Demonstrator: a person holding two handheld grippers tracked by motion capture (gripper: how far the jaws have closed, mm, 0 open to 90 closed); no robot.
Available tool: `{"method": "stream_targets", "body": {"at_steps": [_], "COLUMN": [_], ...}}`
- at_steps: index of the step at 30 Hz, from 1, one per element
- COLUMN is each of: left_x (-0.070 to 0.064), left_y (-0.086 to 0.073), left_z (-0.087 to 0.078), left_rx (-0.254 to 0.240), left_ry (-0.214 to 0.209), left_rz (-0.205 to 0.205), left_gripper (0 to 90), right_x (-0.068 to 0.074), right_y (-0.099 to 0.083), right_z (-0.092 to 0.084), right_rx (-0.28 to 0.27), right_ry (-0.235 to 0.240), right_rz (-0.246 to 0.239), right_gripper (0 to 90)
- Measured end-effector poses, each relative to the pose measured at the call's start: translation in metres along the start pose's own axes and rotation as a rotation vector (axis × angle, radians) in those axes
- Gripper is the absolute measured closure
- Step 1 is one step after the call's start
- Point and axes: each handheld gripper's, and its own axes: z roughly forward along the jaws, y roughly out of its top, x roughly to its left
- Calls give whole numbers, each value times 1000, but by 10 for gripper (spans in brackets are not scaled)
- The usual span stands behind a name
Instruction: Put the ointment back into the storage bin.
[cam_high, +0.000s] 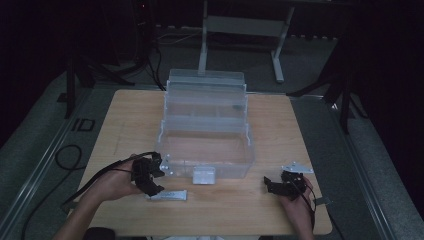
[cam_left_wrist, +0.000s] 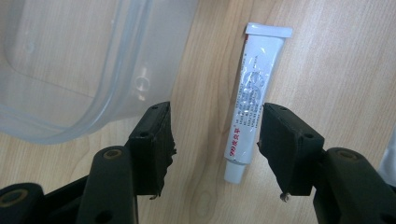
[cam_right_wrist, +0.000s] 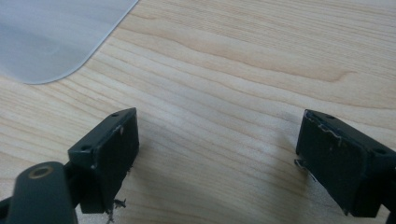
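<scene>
A small white tube (cam_left_wrist: 250, 98) with red print lies flat on the wooden table (cam_high: 130, 115), its cap toward my left gripper (cam_left_wrist: 215, 140). The jaws stand open on either side of the tube's cap end, and the pads do not touch it. From above, the same tube (cam_high: 169, 195) lies just in front of the clear plastic box (cam_high: 205, 135), with my left gripper (cam_high: 156, 176) over its left end. My right gripper (cam_high: 272, 186) rests open near the table's front right, over bare wood (cam_right_wrist: 224, 93).
The clear box stands mid-table with its lid raised at the back; its corner (cam_left_wrist: 70, 70) is close on the left gripper's left, and its latch (cam_high: 203, 175) faces me. Cables trail from both grippers. Metal stands (cam_high: 202, 40) rise behind the table.
</scene>
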Motion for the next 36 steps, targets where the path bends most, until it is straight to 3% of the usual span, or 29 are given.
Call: {"method": "stream_targets", "body": {"at_steps": [29,36], "left_x": [-10,-11], "left_y": [12,16], "left_z": [23,31], "left_rx": [129,163], "left_ry": [-58,-89], "left_rz": [106,135], "left_gripper": [510,527], "right_x": [0,0], "right_y": [0,0], "right_z": [0,0], "right_rx": [0,0], "right_ry": [0,1], "right_rz": [-1,0], "right_gripper": [130,130]}}
